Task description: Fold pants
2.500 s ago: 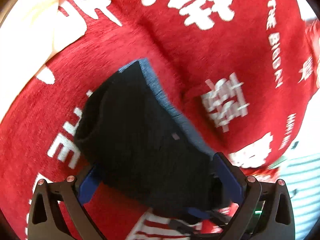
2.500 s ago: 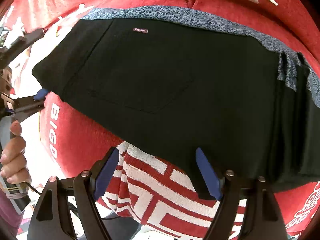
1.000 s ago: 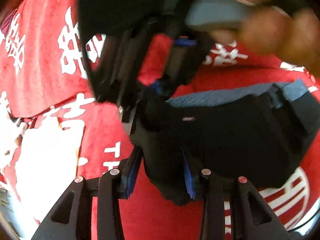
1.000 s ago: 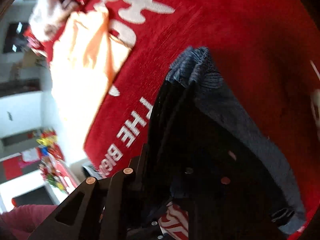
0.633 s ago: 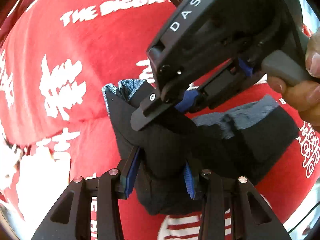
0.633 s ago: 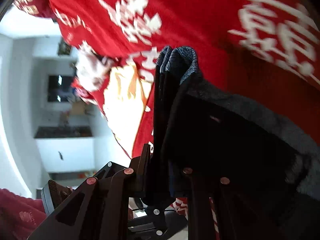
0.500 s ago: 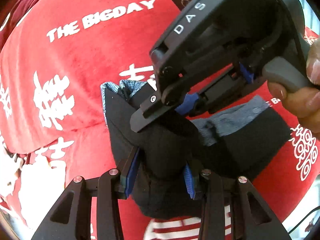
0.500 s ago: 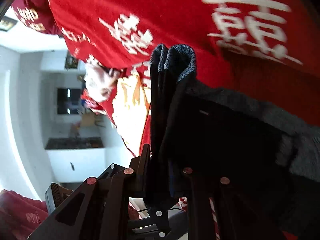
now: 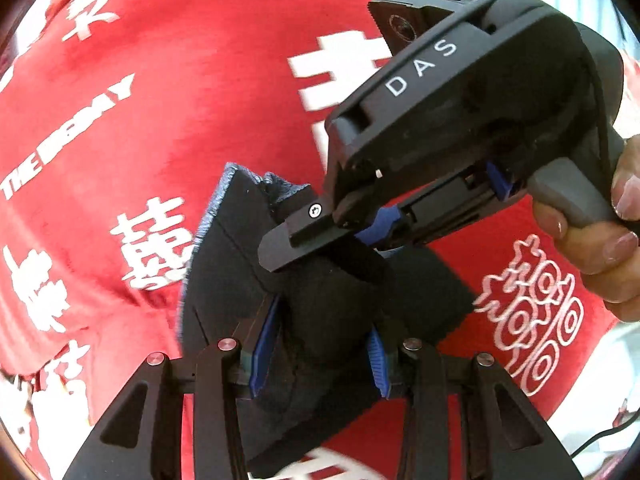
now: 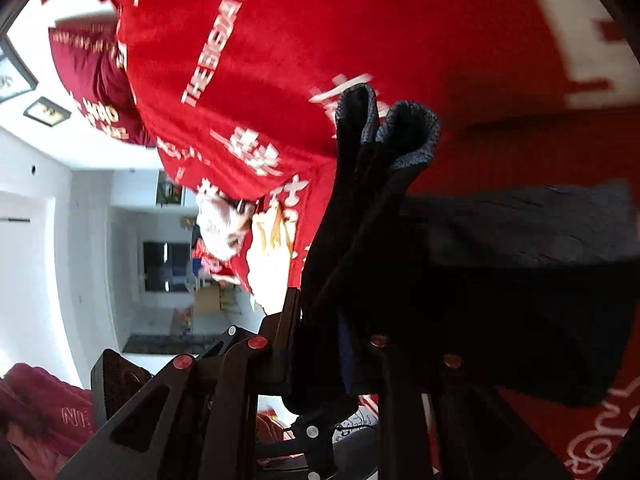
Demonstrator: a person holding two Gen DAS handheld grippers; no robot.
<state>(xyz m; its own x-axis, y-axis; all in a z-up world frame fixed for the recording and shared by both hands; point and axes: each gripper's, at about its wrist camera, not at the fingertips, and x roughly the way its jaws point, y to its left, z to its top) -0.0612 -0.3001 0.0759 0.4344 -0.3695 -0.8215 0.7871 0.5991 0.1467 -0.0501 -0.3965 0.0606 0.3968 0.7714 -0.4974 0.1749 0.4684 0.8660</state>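
The black pants [image 9: 240, 264] with a blue-grey waistband are folded into a thick bundle and held up above the red cloth [image 9: 180, 80]. My left gripper [image 9: 318, 356] is shut on the bundle's lower part. My right gripper [image 9: 320, 236] comes in from the upper right in the left wrist view and is shut on the same bundle just above. In the right wrist view the right gripper [image 10: 344, 344] clamps the pants [image 10: 480, 264], whose waistband end sticks up.
The red cloth [image 10: 360, 40] with white lettering covers the surface under the pants. A pale orange garment [image 10: 272, 256] lies near its edge. A room with white walls and a person's red sleeve [image 10: 36, 404] shows at the left of the right wrist view.
Both grippers have kept their hold on the pants. The bundle has been lifted and turned, and the red cloth's lettering has shifted across both views.
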